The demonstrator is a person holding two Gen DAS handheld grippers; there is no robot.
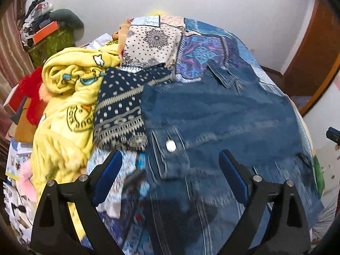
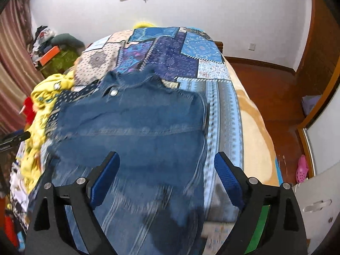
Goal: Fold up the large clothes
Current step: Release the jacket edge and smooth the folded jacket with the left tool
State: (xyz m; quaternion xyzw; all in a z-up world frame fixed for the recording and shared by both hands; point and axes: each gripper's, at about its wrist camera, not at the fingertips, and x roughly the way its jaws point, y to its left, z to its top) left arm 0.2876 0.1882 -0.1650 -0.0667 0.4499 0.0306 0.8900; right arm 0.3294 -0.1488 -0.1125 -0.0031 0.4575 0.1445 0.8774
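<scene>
A blue denim jacket [image 1: 212, 114] lies spread flat on the patchwork bedspread [image 1: 204, 48], a silver button [image 1: 170, 145] showing near its edge. My left gripper [image 1: 171, 159] hangs open above the jacket's near left part, nothing between its blue pads [image 1: 107, 174]. In the right wrist view the same jacket [image 2: 136, 127] stretches away from me, collar and button [image 2: 114, 92] at the far end. My right gripper [image 2: 166, 161] is open above the jacket's near right edge, holding nothing. The near cloth is blurred in both views.
A yellow cartoon blanket [image 1: 70, 106] and a navy patterned garment [image 1: 121, 106] lie heaped left of the jacket. Boxes and a red plush [image 1: 31, 97] crowd the left side. Beyond the bed's right edge are wooden floor [image 2: 269, 97], a pink shoe [image 2: 301, 169] and a white cabinet [image 2: 316, 208].
</scene>
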